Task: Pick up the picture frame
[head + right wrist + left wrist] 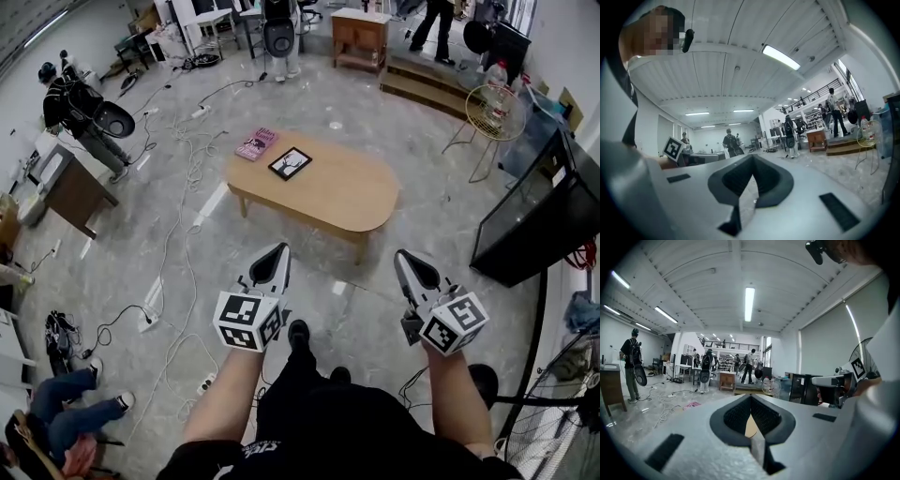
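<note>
Head view looks down on a low wooden table [347, 202] that stands ahead on the floor. On its left end a pink book [256, 143] lies partly over the edge, and just beside it, to the right, the picture frame [290, 163] lies flat, with a dark border and a pale picture. The rest of the tabletop is bare.

I judge the frame to be light and stiff. Its front may be glass, so it could be fragile and smooth. Because it lies flat, the best hold is probably on one border edge, after lifting or sliding that edge a little. A pinch on the face would likely slip.

The left gripper [278, 253] has its jaws pressed together with nothing between them, and the right gripper [406, 260] looks the same. Both are near the person's body and well apart from the table.

On the left, white cables [178, 216] run over the floor. On the right stand a wire basket on legs [494, 112] and a black cabinet [544, 220]. None of these lies between the grippers and the frame. Only the book is close to it.
</note>
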Tool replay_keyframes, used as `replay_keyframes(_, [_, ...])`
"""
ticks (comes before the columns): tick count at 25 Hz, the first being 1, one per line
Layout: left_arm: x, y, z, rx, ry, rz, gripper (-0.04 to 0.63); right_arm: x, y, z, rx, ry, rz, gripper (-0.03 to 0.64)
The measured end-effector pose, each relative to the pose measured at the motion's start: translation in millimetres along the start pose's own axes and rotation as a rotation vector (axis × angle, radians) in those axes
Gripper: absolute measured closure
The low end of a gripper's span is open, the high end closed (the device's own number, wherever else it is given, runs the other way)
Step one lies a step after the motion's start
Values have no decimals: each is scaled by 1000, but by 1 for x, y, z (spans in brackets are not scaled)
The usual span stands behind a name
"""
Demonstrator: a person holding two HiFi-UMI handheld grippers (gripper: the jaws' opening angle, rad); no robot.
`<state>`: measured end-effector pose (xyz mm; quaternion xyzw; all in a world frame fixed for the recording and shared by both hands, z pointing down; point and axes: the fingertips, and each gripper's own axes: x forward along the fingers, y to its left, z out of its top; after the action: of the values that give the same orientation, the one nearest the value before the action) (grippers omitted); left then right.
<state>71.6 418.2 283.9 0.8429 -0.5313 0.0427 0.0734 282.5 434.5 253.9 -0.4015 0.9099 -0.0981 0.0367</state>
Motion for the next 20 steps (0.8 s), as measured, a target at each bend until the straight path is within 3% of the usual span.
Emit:
replay_keyframes(10, [53, 119, -13, -37, 11, 28, 592, 148, 10, -31, 6, 103, 88, 612])
replay_keyframes(20, [98, 232, 8, -70, 4, 35, 592, 271, 9, -30, 54, 143, 94, 612])
